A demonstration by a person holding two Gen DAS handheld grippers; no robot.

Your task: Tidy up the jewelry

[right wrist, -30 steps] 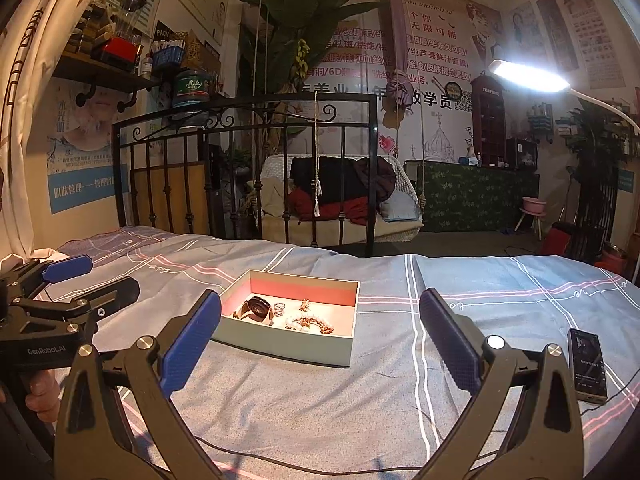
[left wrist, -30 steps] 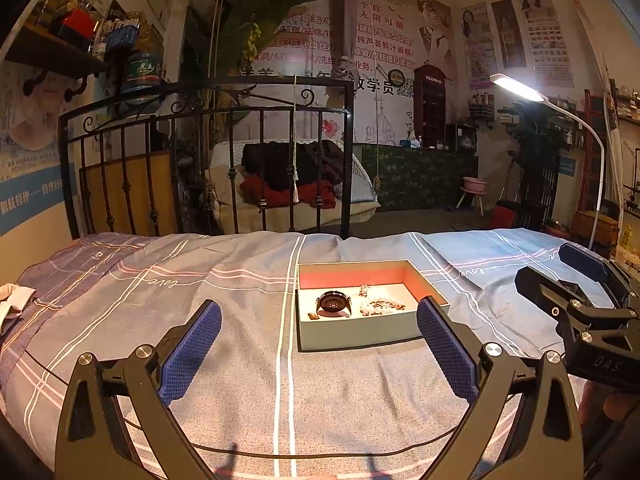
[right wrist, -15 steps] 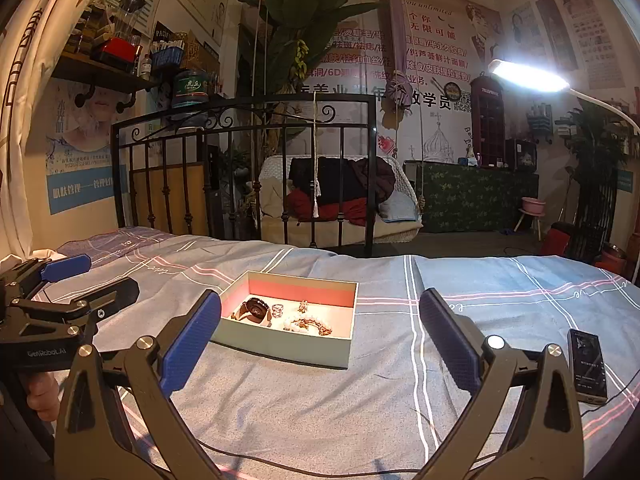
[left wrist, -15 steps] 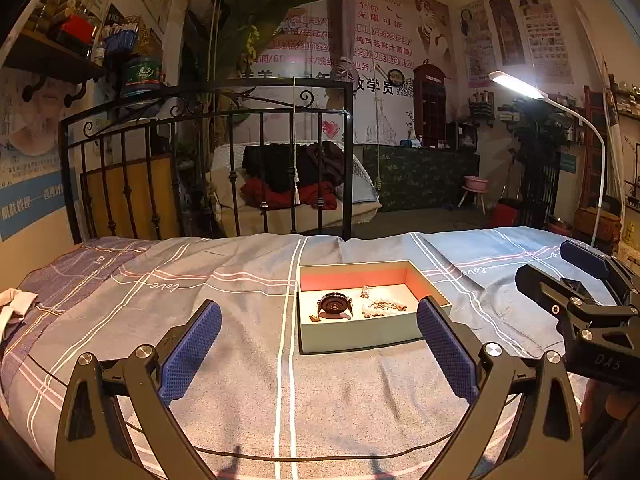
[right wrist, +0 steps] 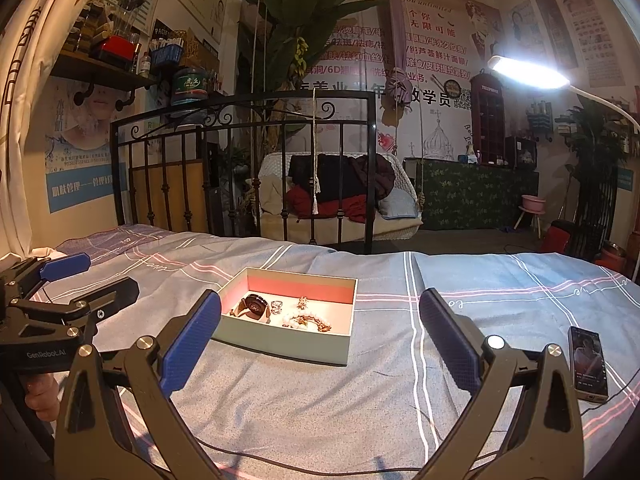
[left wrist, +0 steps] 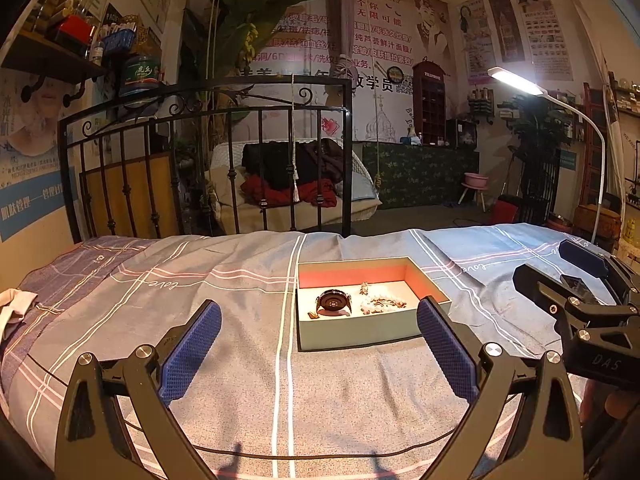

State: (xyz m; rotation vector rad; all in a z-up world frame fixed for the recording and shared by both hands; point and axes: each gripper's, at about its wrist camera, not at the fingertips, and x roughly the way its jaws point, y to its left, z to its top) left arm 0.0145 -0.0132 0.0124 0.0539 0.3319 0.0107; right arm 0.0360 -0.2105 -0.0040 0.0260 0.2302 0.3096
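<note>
An open pale green box [left wrist: 360, 334] with a pink inner wall sits on the bed; it also shows in the right wrist view [right wrist: 280, 346]. Inside lie a dark watch [left wrist: 334, 302] [right wrist: 255, 306], a beaded bracelet [left wrist: 382, 304] [right wrist: 306, 321], a ring [right wrist: 277, 305] and a small charm [right wrist: 302, 301]. My left gripper [left wrist: 318, 350] is open and empty, short of the box. My right gripper [right wrist: 320, 344] is open and empty, also short of the box. Each gripper shows at the other view's edge, the right one [left wrist: 576, 280] and the left one [right wrist: 76, 276].
The bed has a grey-blue striped cover [left wrist: 160, 300] and a black iron footboard [left wrist: 208, 160] behind. A phone [right wrist: 587, 364] lies on the cover at the right. A black cable [right wrist: 320, 464] runs across the near cover. A lit lamp [right wrist: 528, 72] stands at the right.
Both grippers have barely shifted. The box and jewelry have not moved, and both grippers stay open.
</note>
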